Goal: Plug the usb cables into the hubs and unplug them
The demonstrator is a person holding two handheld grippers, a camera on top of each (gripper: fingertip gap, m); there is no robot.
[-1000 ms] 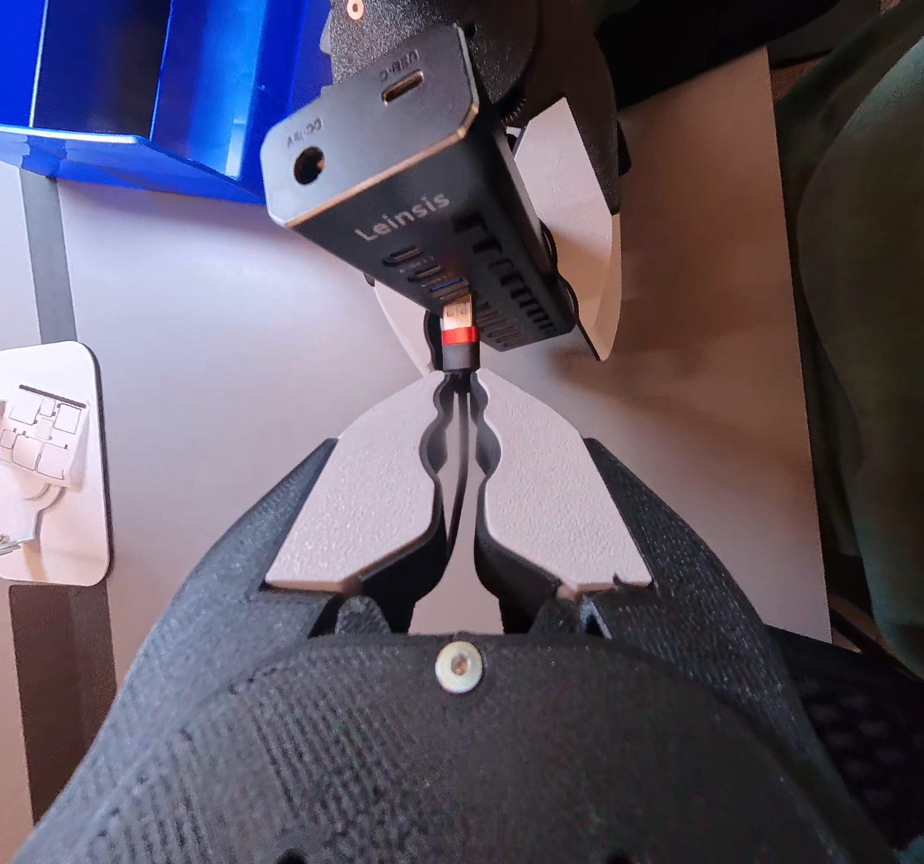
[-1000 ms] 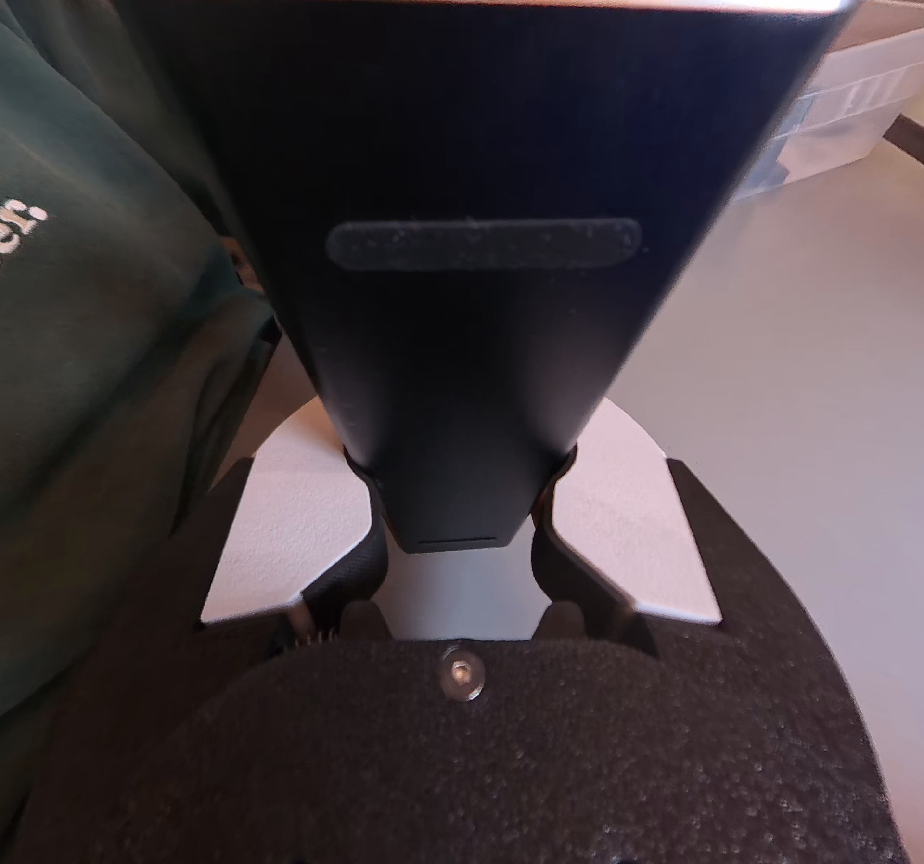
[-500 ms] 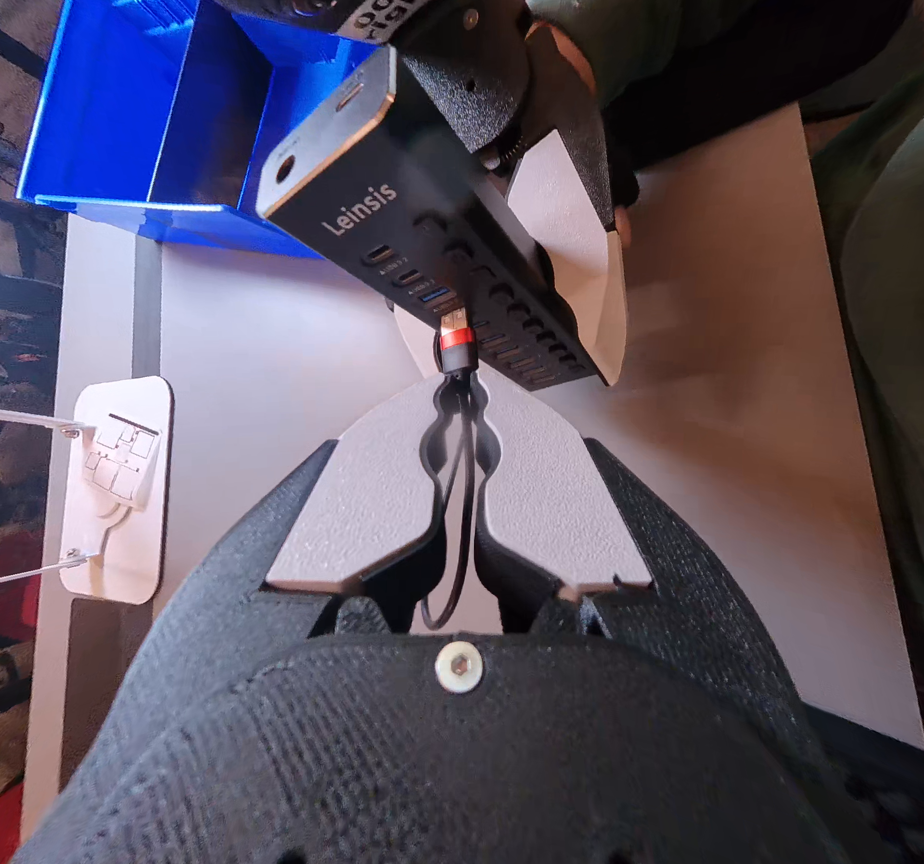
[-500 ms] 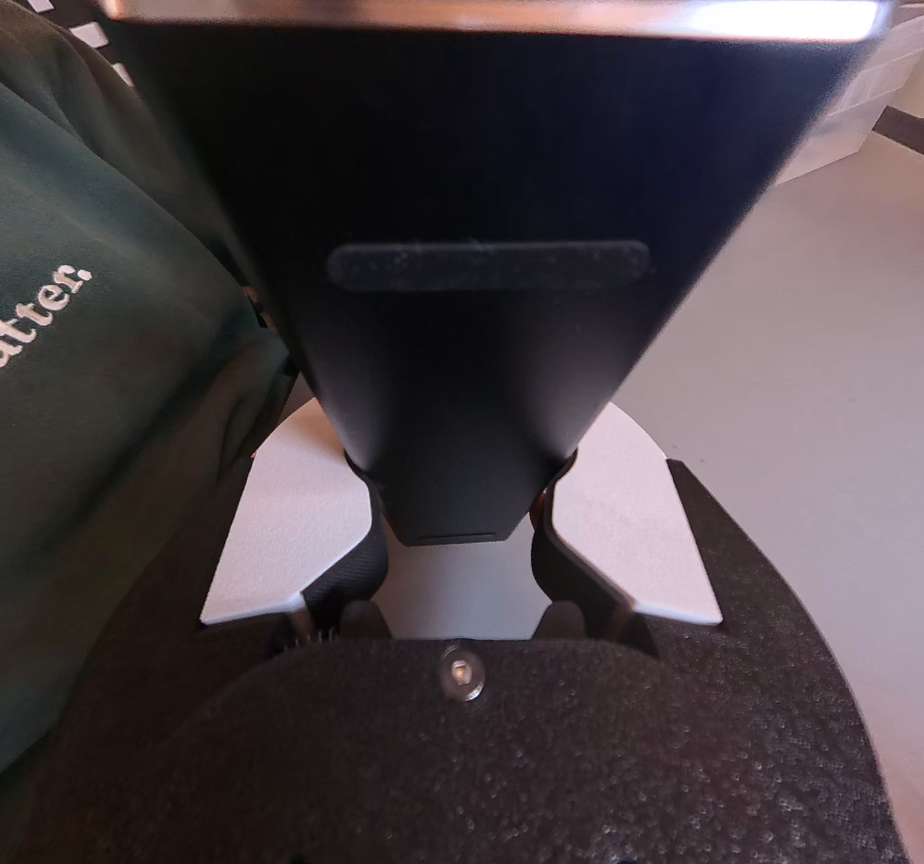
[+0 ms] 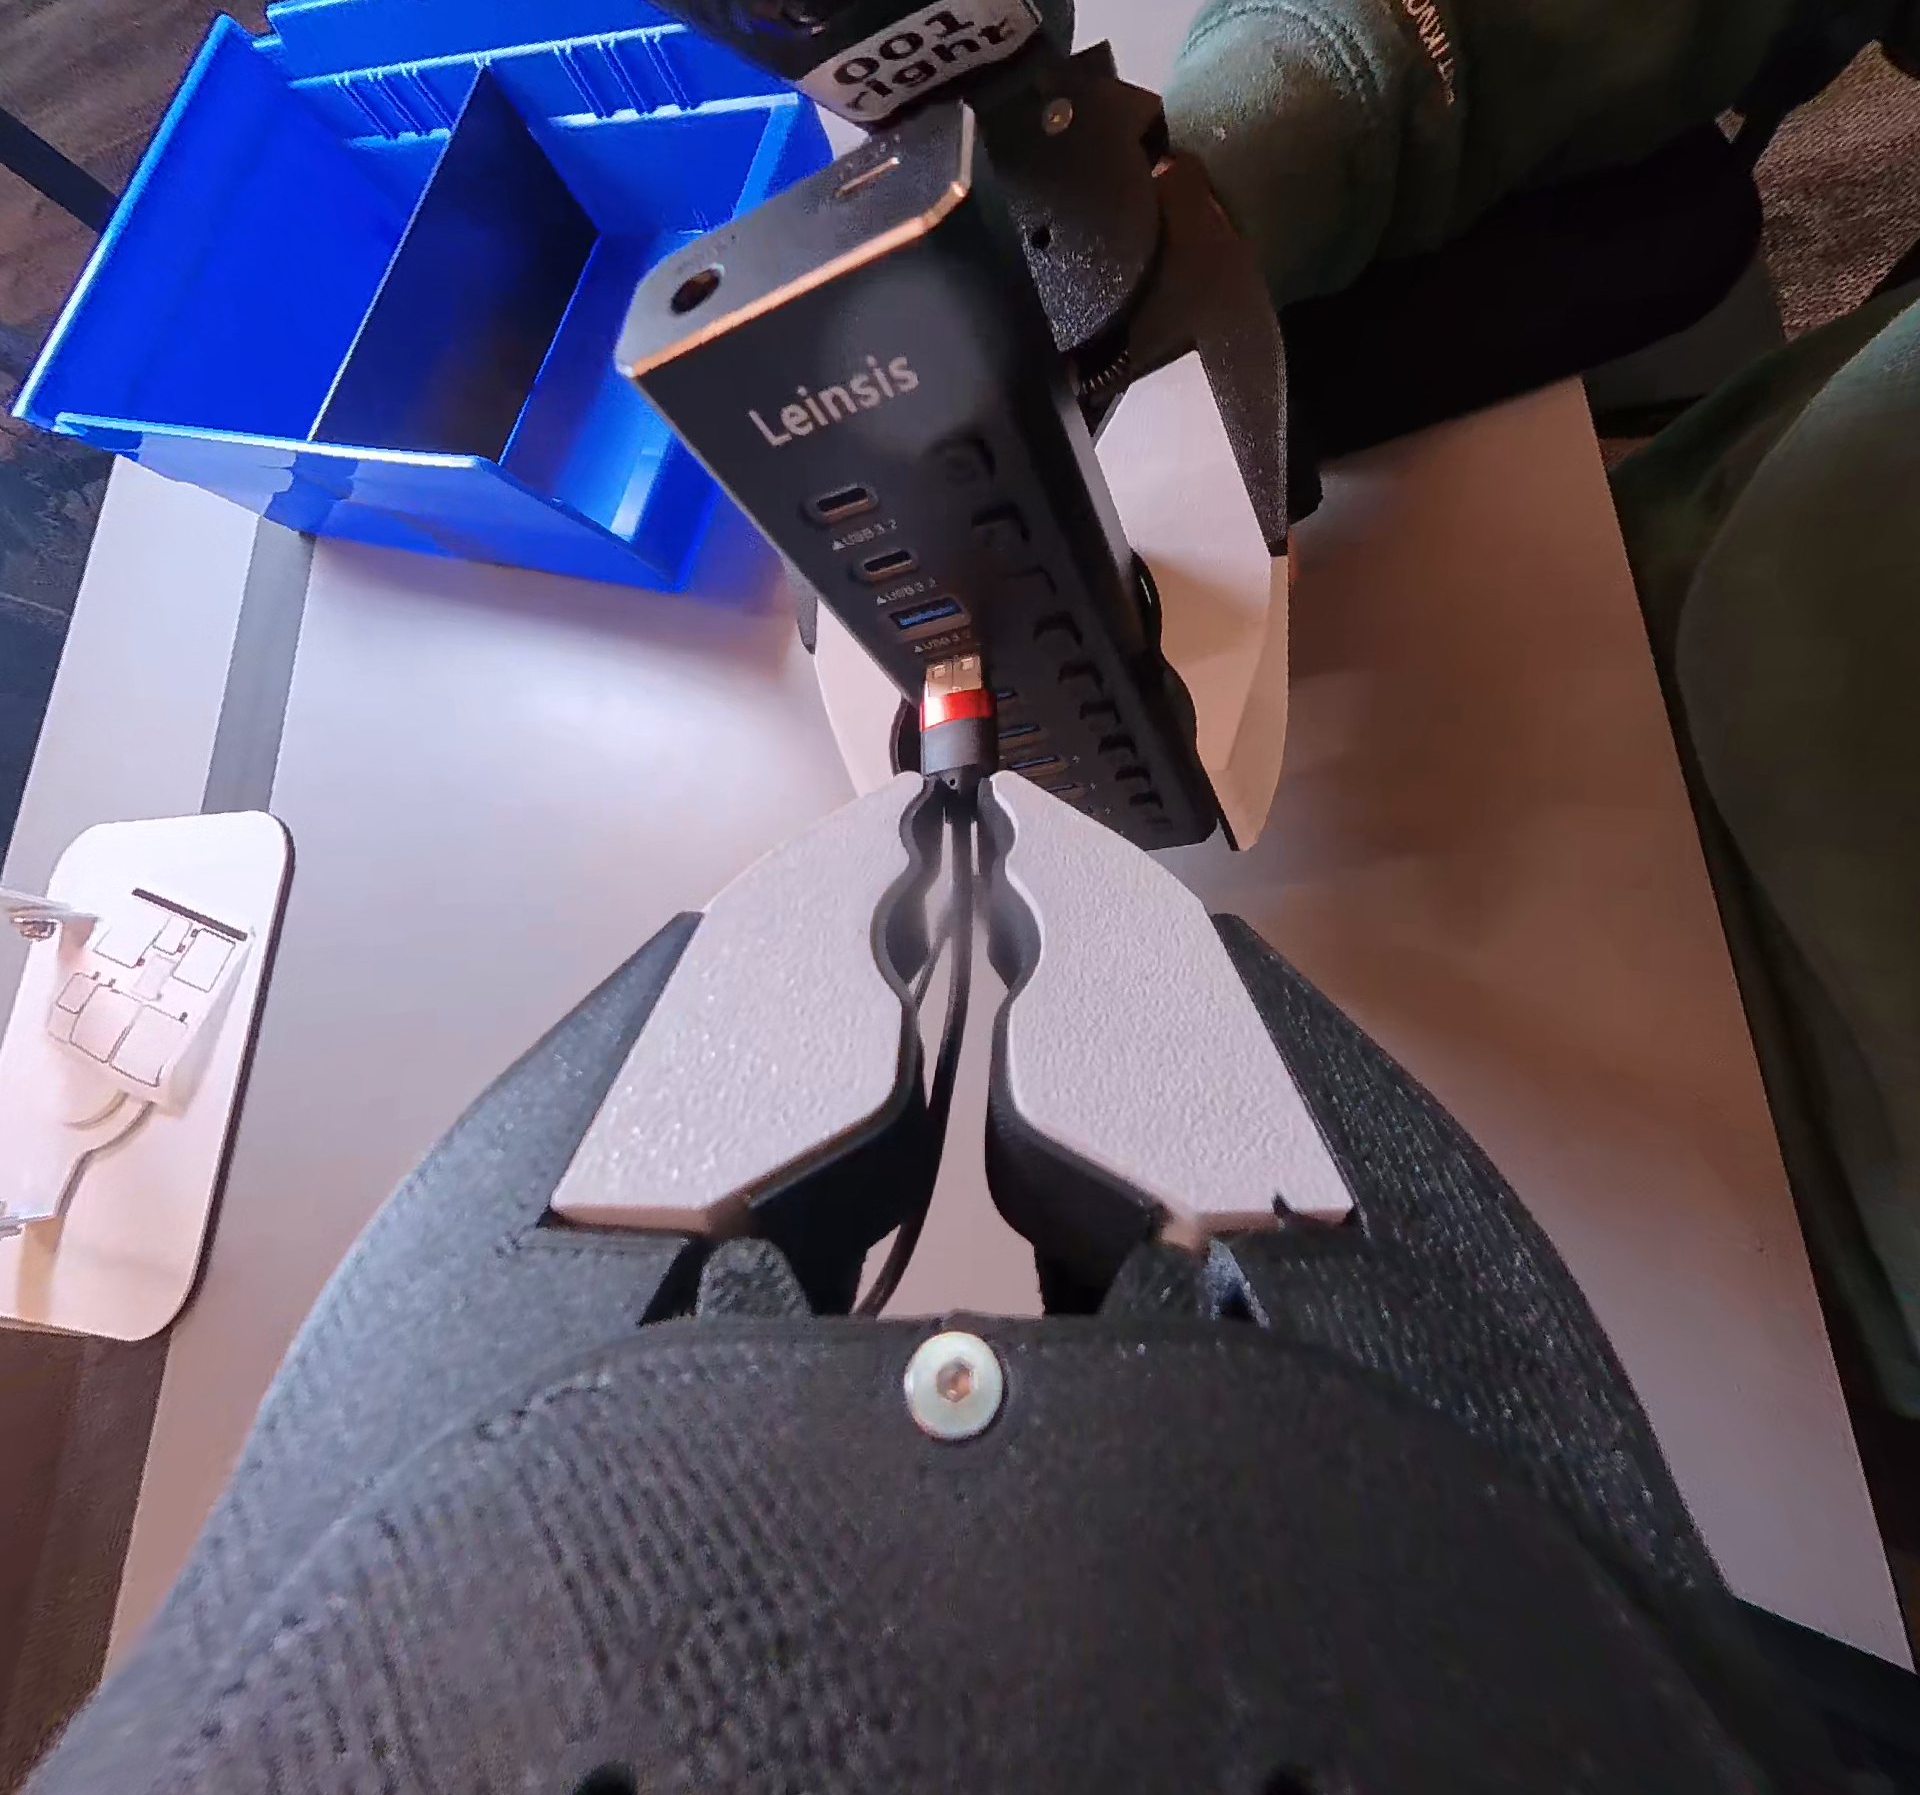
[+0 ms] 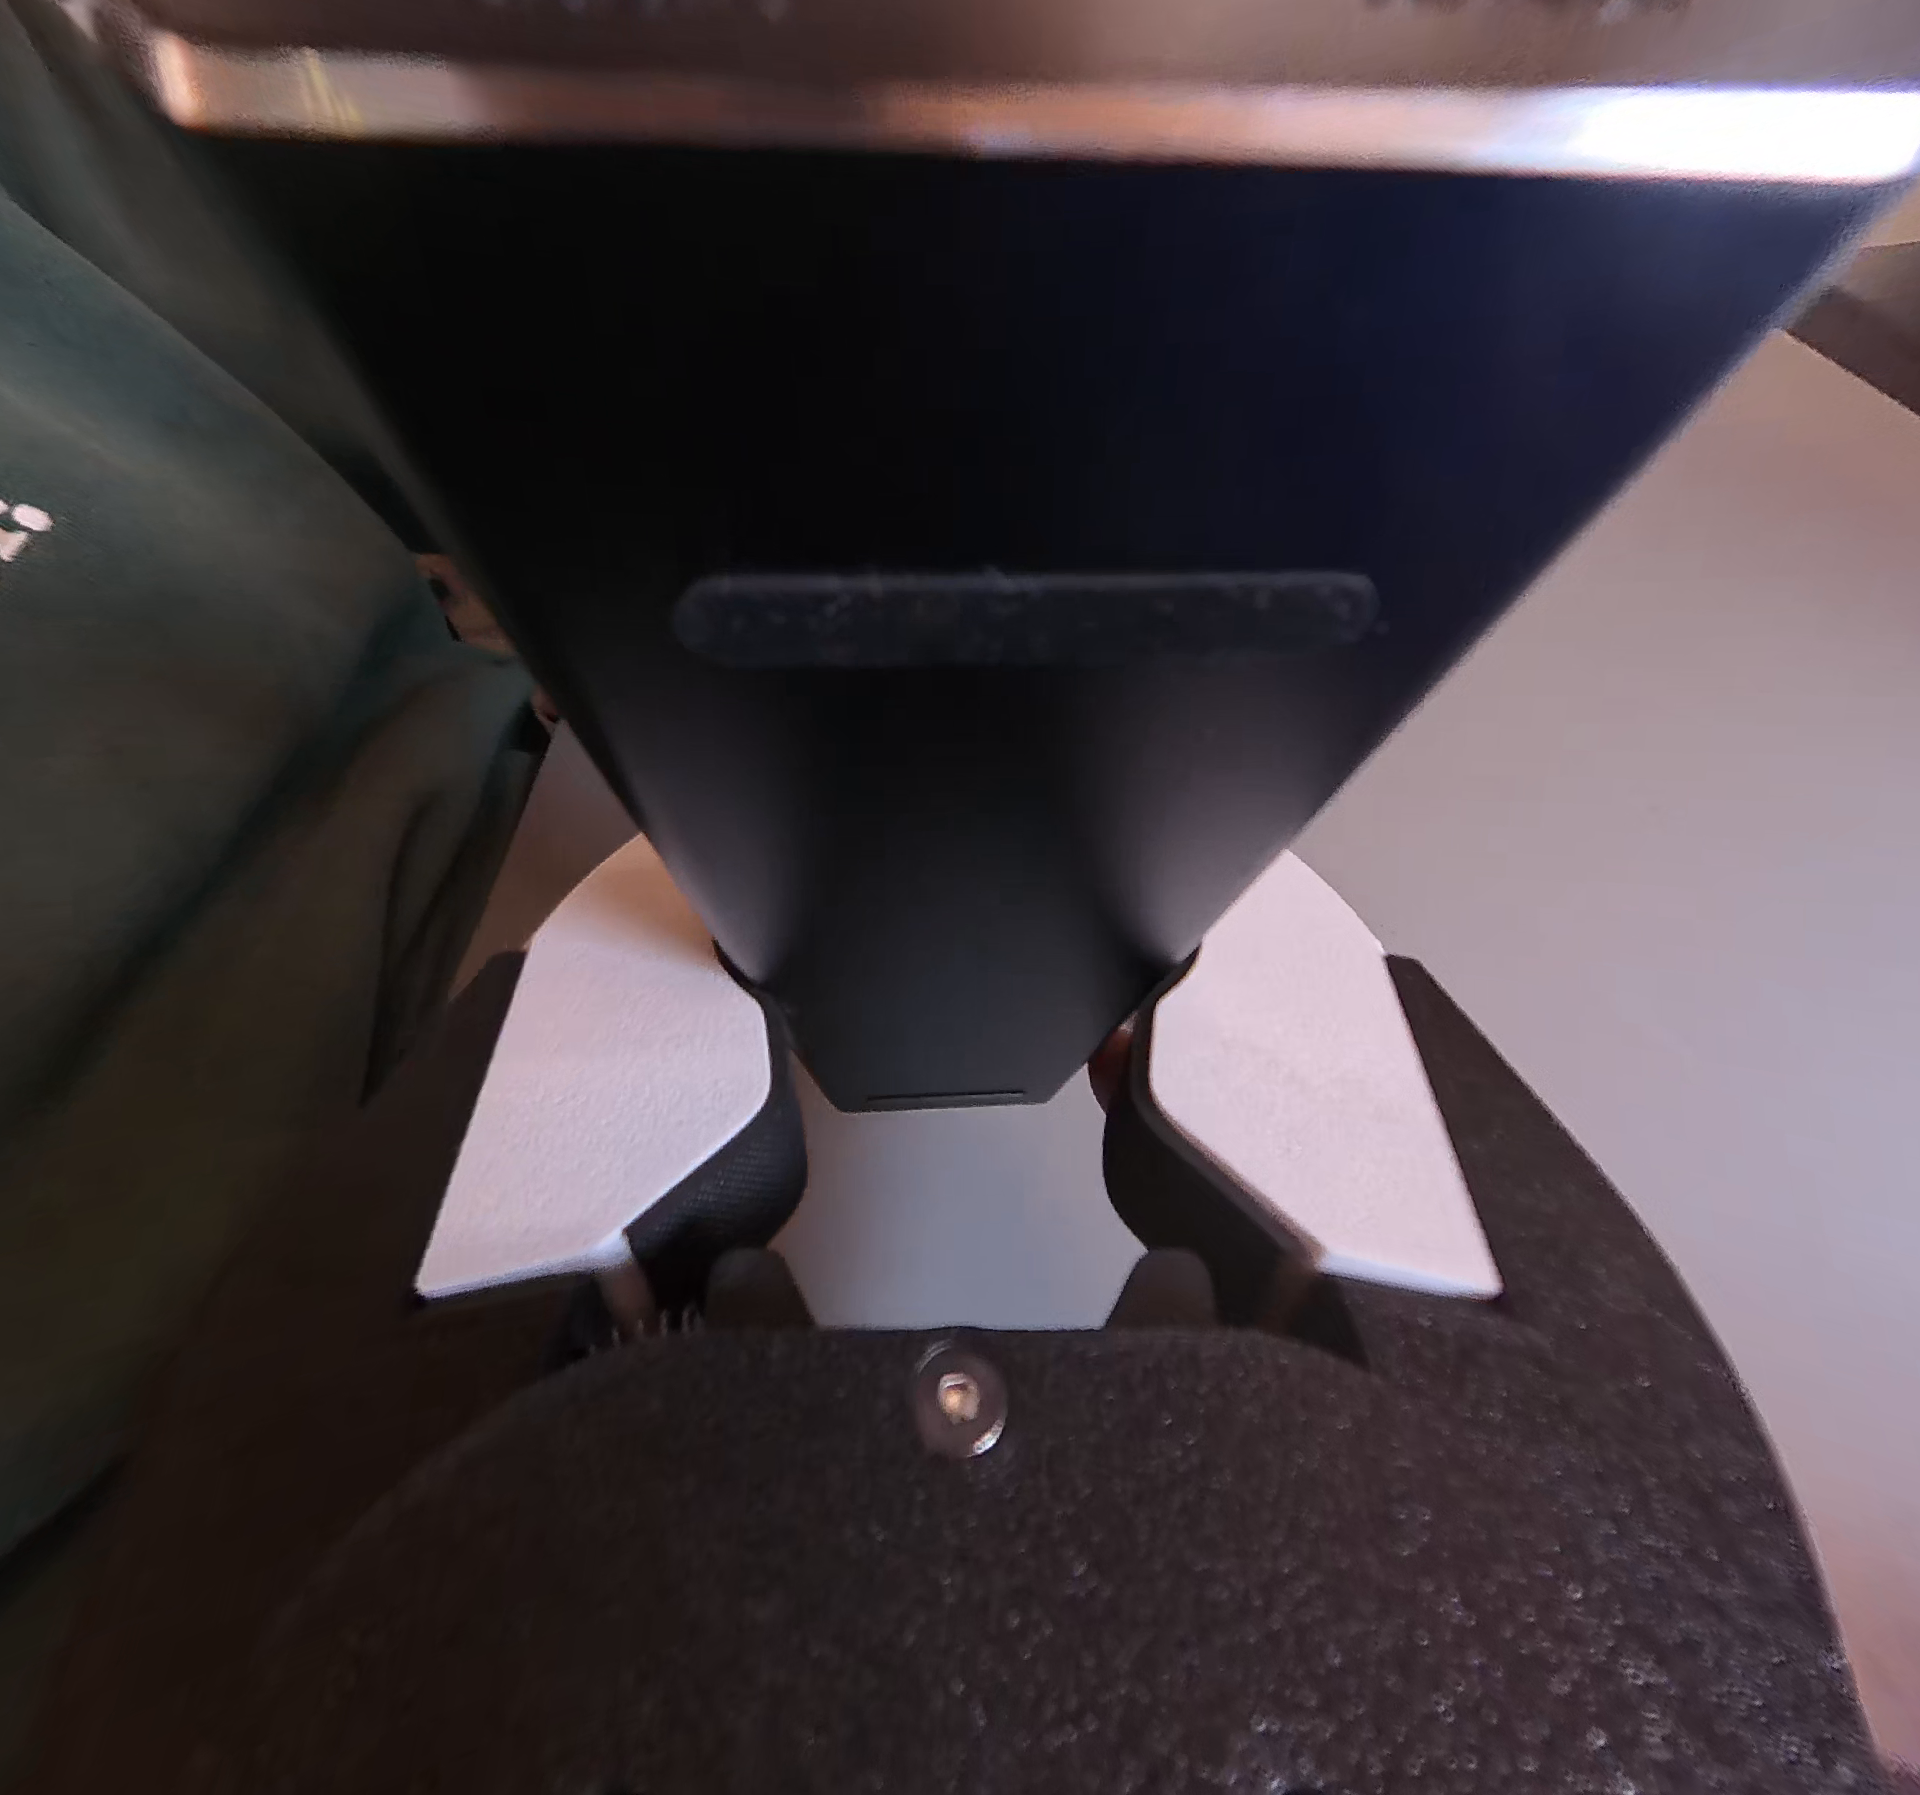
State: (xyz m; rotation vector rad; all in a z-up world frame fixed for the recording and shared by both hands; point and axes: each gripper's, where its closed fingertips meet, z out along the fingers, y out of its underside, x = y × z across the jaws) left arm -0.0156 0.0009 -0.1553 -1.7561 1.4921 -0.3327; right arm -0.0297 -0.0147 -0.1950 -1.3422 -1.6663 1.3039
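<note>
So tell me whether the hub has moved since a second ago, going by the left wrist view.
Yes. The hub now sits farther from the camera, and more of the blue bin on the table shows beside it. The camera moved too, so the direction is uncertain.

Blue bin [image 5: 416, 291] blocks far-left; table [image 5: 520, 758] centre free.

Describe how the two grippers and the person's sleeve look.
The left gripper has pale grey textured fingers with wavy inner edges, on a black ribbed printed body with a silver screw. The right gripper matches, with a white sticker near its camera. The sleeve is dark green with pale lettering.
</note>
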